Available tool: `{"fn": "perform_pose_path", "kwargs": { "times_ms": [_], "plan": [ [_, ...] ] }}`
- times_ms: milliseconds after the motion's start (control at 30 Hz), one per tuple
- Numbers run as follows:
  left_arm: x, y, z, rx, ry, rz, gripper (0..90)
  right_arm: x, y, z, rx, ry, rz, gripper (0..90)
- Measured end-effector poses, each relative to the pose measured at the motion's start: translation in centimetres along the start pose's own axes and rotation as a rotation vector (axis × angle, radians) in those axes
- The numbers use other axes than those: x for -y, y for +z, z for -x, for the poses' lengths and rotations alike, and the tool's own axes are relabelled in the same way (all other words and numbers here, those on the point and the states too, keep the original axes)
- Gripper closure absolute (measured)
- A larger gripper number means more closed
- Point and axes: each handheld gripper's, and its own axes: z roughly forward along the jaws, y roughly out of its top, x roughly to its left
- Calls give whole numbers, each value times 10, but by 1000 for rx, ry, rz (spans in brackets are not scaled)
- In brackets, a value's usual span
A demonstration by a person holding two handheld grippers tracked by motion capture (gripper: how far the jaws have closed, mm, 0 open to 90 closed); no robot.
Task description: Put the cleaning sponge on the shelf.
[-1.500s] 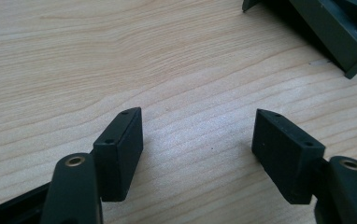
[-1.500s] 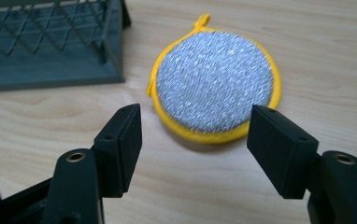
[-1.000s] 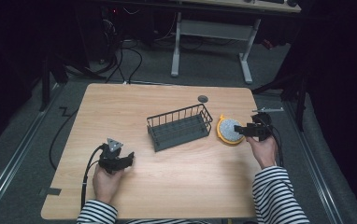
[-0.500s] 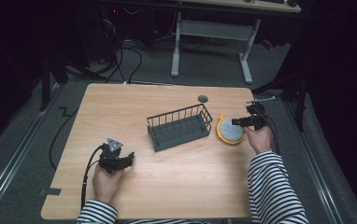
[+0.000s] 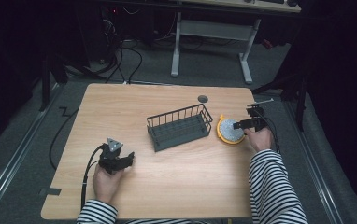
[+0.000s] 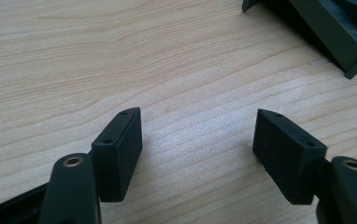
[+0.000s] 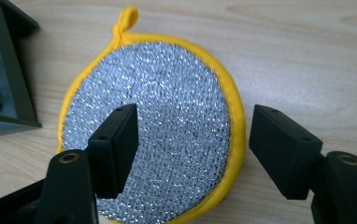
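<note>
right tool (image 5: 238,124) is hovering over the round scouring pad (image 5: 231,130), jaws spread wide and just been opening further; nothing pinched. in the right gripper view the tool (image 7: 193,140) is looking down on the pad (image 7: 176,116): silver mesh face, yellow rim, small yellow loop on the edge farthest from the tool. one black jaw is sitting over the mesh, the other is standing just past the yellow rim, so the pad's edge is lying between them, not pressed by either. pad is lying flat on the counter (image 5: 190,177).

dark wire rack (image 5: 180,126) is standing just beyond the pad from the right tool, near but apart from it; its corner (image 7: 8,70) is showing at the left edge of the right gripper view.

left tool (image 5: 129,159) is resting low at the counter, well apart from the pad, with the rack in between. its jaws are spread too, bare wood grain between them in the left gripper view (image 6: 197,149). grey three-cornered plate is sitting on top of it, cable trailing back off the counter edge.
</note>
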Motion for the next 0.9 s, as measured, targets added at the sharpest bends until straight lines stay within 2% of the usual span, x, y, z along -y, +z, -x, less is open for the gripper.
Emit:
{"fn": "perform_pose_path", "kwargs": {
  "times_ms": [67, 133, 233, 500, 533, 667, 767, 900],
  "plan": [
    [0, 0, 0, 0, 0, 0, 336, 1, 4, 3, -21, 14, -16, 320],
    [0, 0, 0, 0, 0, 0, 335, 1, 6, 4, -22, 22, -25, 319],
    [0, 0, 0, 0, 0, 0, 335, 2, 10, 7, -48, 45, -25, 331],
    [0, 0, 0, 0, 0, 0, 335, 1, 16, 9, -74, 76, -49, 346],
    [0, 0, 0, 1, 0, 0, 335, 1, 16, 10, -72, 68, -58, 350],
    [0, 0, 0, 2, 1, 0, 332, 2, 19, 10, -85, 83, -61, 394],
    [0, 0, 0, 2, 1, -1, 332, 1, 19, 9, -87, 77, -79, 447],
    [0, 0, 0, 2, 2, -1, 332, 0, 20, 1, -101, 21, -104, 525]
  ]
}}
